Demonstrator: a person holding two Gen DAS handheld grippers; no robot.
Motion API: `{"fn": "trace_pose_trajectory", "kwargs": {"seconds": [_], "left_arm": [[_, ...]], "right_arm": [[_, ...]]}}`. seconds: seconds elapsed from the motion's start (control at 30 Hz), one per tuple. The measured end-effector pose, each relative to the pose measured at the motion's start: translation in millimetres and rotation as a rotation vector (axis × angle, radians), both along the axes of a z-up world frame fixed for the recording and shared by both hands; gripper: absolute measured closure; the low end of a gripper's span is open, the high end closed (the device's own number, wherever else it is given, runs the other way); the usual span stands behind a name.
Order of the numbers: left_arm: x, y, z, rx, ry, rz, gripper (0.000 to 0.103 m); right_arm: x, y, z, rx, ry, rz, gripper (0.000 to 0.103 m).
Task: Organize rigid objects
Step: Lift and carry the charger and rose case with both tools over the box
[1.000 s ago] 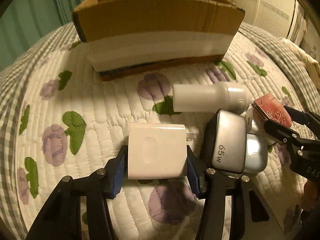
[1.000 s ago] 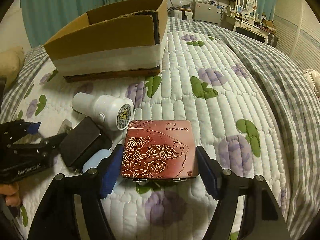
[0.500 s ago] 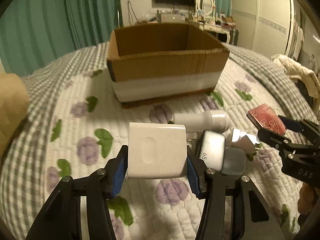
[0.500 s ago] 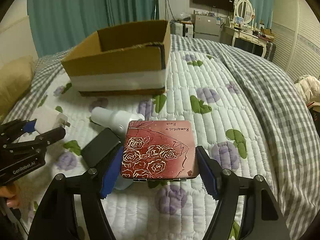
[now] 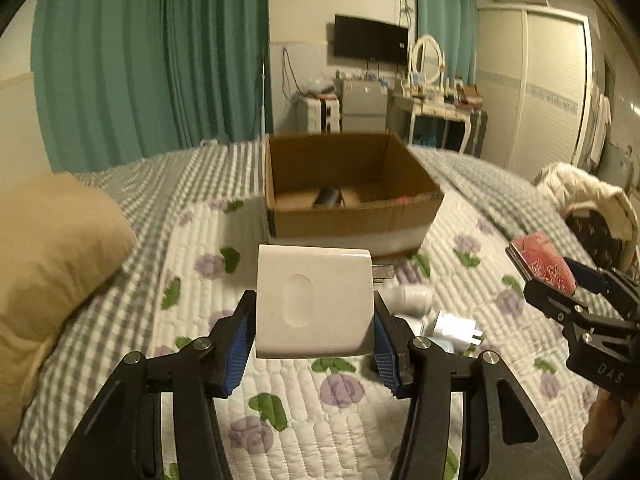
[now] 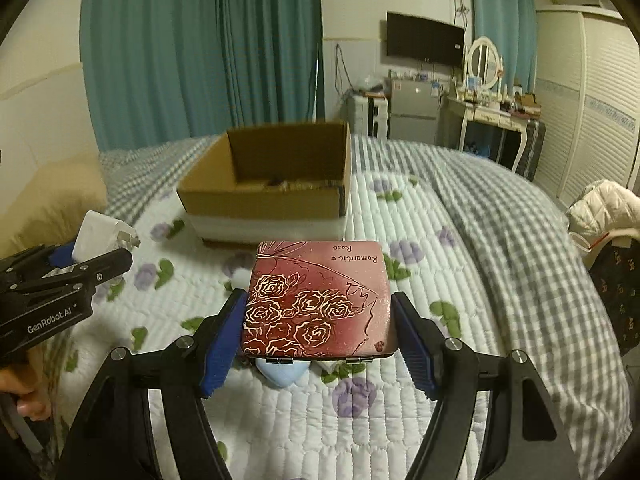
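While clamping white charger (image 5: 314,304) in left gripper (image 5: 312,330), rose tin (image 6: 318,300) in right gripper (image 6: 318,334): risking collision converging over far cardboard box (image 5: 352,196).

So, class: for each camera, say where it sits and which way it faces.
Left wrist: on the left gripper, facing the box across the bed; shows its fingers gripping a white charger.
Right wrist: on the right gripper, facing the same box; fingers grip a red tin.
Shared: box, bed, each other's gripper.

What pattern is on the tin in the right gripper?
Dark red tin with pale outlined roses, seen best in the right wrist view.
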State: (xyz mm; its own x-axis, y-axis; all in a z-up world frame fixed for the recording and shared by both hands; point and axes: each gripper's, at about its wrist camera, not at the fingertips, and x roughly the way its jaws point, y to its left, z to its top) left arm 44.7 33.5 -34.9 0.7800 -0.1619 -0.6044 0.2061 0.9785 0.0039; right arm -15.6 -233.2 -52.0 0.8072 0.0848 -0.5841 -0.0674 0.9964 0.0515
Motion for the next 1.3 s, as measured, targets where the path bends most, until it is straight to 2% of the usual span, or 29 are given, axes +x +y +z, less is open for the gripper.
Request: {"fn": "trace_pose_trajectory", "kwargs": {"seconds": [0.27, 0.63, 0.9, 1.3], "left_arm": [[-8.0, 3.6, 38.0, -0.032, -0.093, 0.008, 0.049], [11.8, -4.9, 55.2, -0.048, -0.143, -0.011, 0.049], [43.3, -17.1, 59.8, -0.057, -0.164, -0.020, 0.049], [113.1, -32.0, 54.1, -0.068, -0.158, -0.026, 0.049]], "right_arm": [[-13.9, 0.1, 39.4, 0.010, -0.105, -0.005, 0.032], [3.2, 2.9, 67.7, 0.013, -0.188, 0.010, 0.032], [33.9, 6.2, 75.5, 0.004, -0.213, 0.039, 0.032], [99.9, 7.1, 58.4, -0.011, -0.201, 0.068, 0.032]]}}
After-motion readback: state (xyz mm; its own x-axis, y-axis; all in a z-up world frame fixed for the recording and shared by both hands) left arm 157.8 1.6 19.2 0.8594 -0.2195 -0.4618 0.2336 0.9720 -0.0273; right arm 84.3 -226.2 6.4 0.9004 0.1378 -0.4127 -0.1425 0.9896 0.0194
